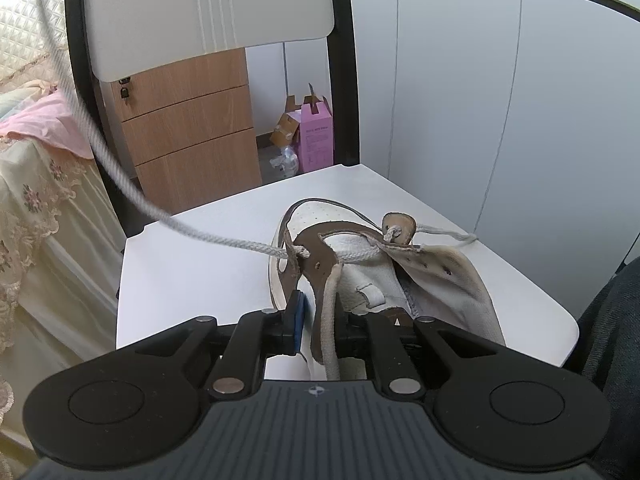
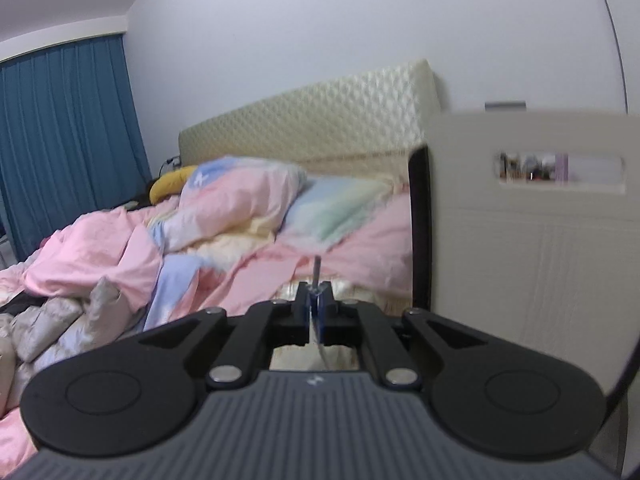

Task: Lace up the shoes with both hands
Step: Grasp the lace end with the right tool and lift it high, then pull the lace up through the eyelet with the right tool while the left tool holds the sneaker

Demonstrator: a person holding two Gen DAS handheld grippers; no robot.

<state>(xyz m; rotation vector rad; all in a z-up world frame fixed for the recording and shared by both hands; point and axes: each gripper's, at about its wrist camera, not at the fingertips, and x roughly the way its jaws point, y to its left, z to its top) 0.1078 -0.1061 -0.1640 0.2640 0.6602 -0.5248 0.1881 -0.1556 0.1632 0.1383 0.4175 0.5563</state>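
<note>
**A:** Start at the left gripper (image 1: 316, 320). What do its jaws have?

**B:** They are clamped on the brown eyelet flap (image 1: 316, 280) of the shoe (image 1: 384, 276), with a loose end of the lace running down between them too. The gripper tilts down toward the shoe from its heel end, low over the seat.

**A:** And the shoe itself?

**B:** It lies on the white chair seat (image 1: 192, 272), toe pointing away, tongue and flaps spread open. The lace (image 1: 224, 238) is threaded through an eyelet on the left flap and crosses the tongue to a knot at the right flap (a short frayed tail trails off to the right there).

**A:** Where does the long part go?

**B:** From the left eyelet it rises up and to the left, out of the left wrist view past the chair back (image 1: 208, 12).

**A:** The right gripper (image 2: 316, 300)?

**B:** Held higher, pointing only slightly downward toward the bed (image 2: 224, 232). Its jaws are pinched together on the lace's tip (image 2: 317, 270), which sticks up just above the blue pads; the cord hangs down behind them. The right wrist view is blurred, so finer detail is lost.

**A:** Anything beside it?

**B:** The chair back stands at the right edge, a blue curtain (image 2: 68, 136) at the left.
</note>
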